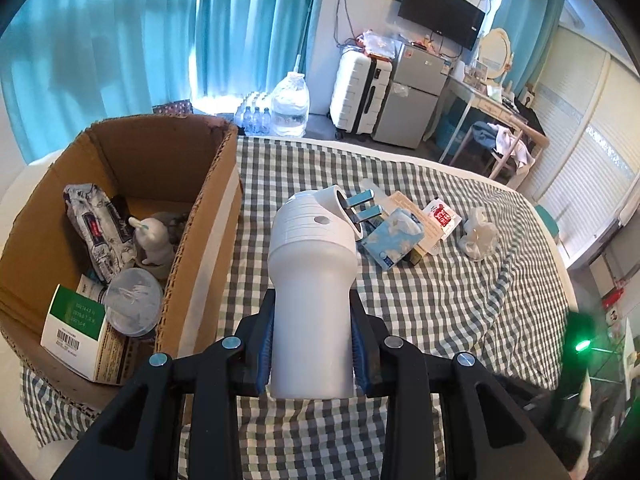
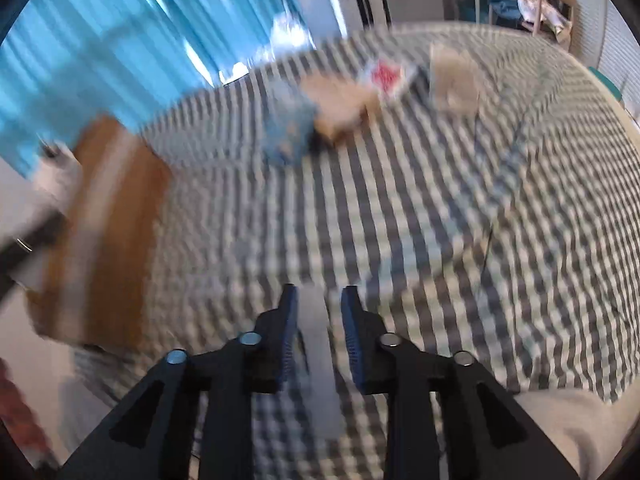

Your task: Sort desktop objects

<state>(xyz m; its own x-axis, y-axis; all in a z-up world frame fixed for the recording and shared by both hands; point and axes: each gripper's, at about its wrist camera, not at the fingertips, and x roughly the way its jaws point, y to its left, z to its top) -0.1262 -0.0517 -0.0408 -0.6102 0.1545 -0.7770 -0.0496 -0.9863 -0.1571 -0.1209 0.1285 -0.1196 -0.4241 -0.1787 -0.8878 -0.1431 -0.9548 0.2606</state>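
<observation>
While the left gripper (image 1: 312, 356) was clamped on the lower body of a white plug-in device (image 1: 314, 280) with two metal prongs at its far end, it held that device above the checked cloth (image 1: 440, 300), just right of the cardboard box (image 1: 200, 240) containing a green-and-white carton (image 1: 76, 336), a wipes pack (image 1: 96, 232) and a white figurine (image 1: 154, 240). A blue patterned packet (image 1: 394, 236), a red-and-white sachet (image 1: 442, 216) and a crumpled white item (image 1: 478, 238) lay on the cloth further away. In the blurred right wrist view, the right gripper (image 2: 320, 320) had its jaws apart, with a pale grey strip (image 2: 320, 368) between them; whether the pads pressed it could not be determined.
</observation>
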